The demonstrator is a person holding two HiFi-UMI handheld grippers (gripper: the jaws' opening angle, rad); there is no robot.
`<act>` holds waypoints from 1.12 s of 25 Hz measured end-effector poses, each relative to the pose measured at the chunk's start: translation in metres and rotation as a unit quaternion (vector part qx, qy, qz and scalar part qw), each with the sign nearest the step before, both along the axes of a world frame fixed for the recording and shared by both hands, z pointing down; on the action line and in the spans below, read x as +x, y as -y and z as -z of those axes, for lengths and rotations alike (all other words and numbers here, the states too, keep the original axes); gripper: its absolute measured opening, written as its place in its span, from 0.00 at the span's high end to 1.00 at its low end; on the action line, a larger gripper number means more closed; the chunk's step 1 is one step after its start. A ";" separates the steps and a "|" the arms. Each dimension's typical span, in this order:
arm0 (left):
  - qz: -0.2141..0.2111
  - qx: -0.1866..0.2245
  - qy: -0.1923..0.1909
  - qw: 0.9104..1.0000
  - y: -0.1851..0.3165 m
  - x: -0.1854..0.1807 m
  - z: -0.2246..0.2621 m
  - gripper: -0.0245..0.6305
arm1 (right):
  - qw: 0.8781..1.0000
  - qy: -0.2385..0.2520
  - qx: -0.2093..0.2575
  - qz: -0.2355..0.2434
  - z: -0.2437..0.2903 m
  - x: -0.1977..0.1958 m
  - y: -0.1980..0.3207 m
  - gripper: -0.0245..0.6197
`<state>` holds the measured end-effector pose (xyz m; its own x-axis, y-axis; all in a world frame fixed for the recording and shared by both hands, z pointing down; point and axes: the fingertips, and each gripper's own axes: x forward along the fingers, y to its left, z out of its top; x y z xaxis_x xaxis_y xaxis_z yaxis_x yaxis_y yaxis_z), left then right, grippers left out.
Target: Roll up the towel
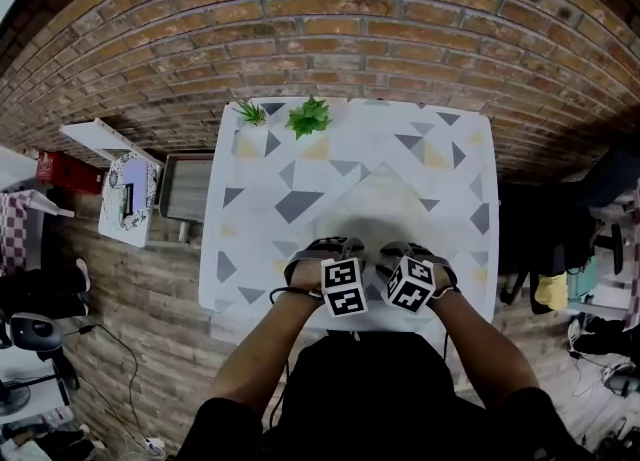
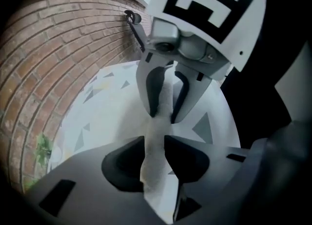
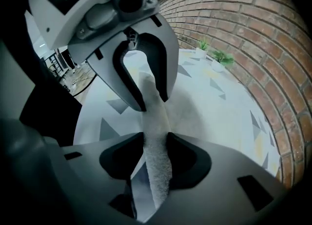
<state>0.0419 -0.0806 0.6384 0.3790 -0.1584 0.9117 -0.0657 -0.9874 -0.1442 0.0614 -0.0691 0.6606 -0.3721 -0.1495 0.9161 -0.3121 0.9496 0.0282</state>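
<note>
Clamping the left tool (image 2: 155,158) on a lifted edge of the towel (image 2: 157,190), holding the right tool (image 3: 156,159) slack around it, seemingly for starting the roll.

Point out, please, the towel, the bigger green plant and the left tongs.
towel (image 3: 157,165): right gripper view, on the upright strip low in the middle.
bigger green plant (image 1: 309,117): head view, on its leaves.
left tongs (image 2: 154,140): left gripper view, midway between the tips, closed on the towel.

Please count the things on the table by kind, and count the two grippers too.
towel: 1
potted plants: 2
patterned tablecloth: 1
grippers, the left gripper and the right gripper: 2
Total: 6
</note>
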 end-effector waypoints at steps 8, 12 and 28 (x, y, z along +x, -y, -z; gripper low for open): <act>-0.041 0.022 0.048 0.998 -0.005 0.004 -0.017 0.70 | 0.999 0.029 -0.044 -0.005 0.001 0.000 0.010 0.77; -0.035 0.012 0.057 0.998 0.005 0.003 -0.022 0.70 | 0.997 0.050 -0.052 -0.014 0.007 0.002 0.019 0.77; 0.012 -0.084 0.023 0.996 0.026 0.002 -0.015 0.78 | 0.999 0.043 0.001 0.022 0.026 -0.001 0.018 0.74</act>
<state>0.0440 -0.1067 0.6534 0.3345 -0.0110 0.9423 -0.0875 -0.9960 0.0194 0.0600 -0.0868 0.6349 -0.4552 -0.1333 0.8804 -0.2716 0.9624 0.0053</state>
